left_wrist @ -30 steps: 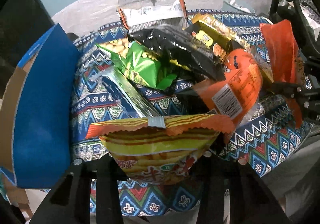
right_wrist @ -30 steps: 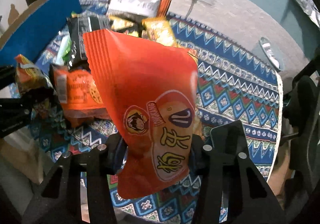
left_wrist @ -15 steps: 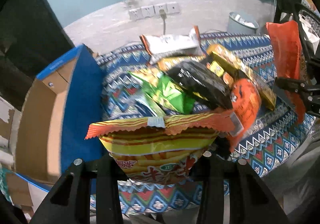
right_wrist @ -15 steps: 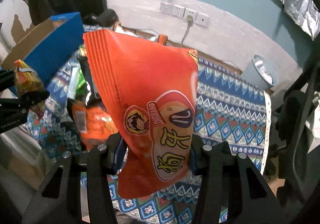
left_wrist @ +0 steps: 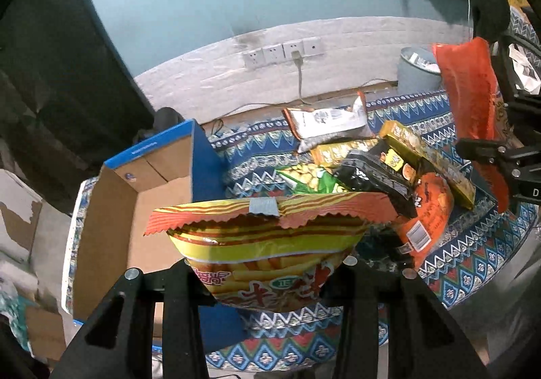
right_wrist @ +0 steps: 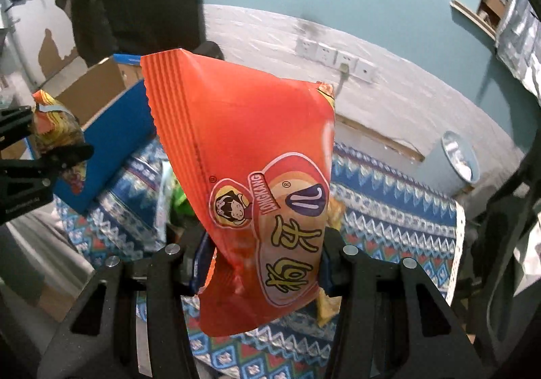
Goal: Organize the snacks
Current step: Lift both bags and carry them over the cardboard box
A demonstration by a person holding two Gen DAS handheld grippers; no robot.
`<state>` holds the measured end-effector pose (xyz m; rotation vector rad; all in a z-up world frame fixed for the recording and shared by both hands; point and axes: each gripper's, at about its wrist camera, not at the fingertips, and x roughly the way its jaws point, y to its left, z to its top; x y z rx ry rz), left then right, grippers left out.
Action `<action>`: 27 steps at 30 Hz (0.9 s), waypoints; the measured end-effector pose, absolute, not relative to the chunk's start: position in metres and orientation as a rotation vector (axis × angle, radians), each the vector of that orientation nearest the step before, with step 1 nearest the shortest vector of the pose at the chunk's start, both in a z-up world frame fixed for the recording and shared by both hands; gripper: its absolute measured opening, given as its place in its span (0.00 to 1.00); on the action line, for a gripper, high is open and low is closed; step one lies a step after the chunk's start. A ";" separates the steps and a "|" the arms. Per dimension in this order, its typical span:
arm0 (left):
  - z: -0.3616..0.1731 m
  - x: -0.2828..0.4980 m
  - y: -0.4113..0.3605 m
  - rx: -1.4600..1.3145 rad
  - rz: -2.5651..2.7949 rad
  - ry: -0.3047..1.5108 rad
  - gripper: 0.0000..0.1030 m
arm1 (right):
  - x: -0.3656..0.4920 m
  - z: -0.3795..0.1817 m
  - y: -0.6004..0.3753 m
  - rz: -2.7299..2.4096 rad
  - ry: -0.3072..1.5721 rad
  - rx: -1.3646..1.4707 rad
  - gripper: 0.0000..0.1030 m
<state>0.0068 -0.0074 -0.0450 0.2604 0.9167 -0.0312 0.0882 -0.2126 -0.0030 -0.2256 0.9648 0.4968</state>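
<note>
Snacks: two bags are in the air, the rest sit piled on the bench [left_wrist: 473,264] under a patterned blue cloth.

Left gripper [left_wrist: 267,281] is raised above the near bench edge, pointing level across it. Jaws closed on the yellow-orange chip bag [left_wrist: 267,243], pinching its lower half; crimped top edge stands up and spreads wide between the fingers.

Right gripper [right_wrist: 263,264] is also held high, to the right of the pile. Jaws closed on the red bag [right_wrist: 250,156], gripping near its bottom; the bag stands upright, tilted slightly, well clear of the cloth. From the left wrist view the same red bag [left_wrist: 470,88] shows at far right, hanging above the bench's right side.

Open cardboard box [left_wrist: 135,196] with blue outer walls sits at the left end of the bench, mouth up, interior visible. Its right wall runs just beside the left-hand bag; the bag's left corner overlaps the box opening in view.

Pile: silver-white bag [left_wrist: 328,118] at the back, black bag [left_wrist: 375,176], green bag [left_wrist: 307,179], orange packet [left_wrist: 426,213] in front, touching and overlapping.

Right half of the cloth past the pile is open surface. Grey bin [right_wrist: 456,156] stands on the floor beyond the far bench edge, near the wall sockets [left_wrist: 282,52].
</note>
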 end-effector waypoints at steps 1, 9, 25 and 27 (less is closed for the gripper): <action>-0.043 0.007 -0.005 0.260 -0.031 0.915 0.40 | 0.089 -0.001 -0.208 0.506 0.960 -0.228 0.48; -0.029 0.006 0.024 0.257 0.015 0.875 0.40 | 0.099 0.014 -0.167 0.564 0.931 -0.248 0.48; -0.019 0.008 0.111 0.153 0.153 0.850 0.40 | 0.120 0.035 -0.056 0.714 0.894 -0.263 0.48; -0.020 0.006 0.120 0.147 0.170 0.847 0.40 | 0.123 0.035 -0.042 0.734 0.893 -0.265 0.48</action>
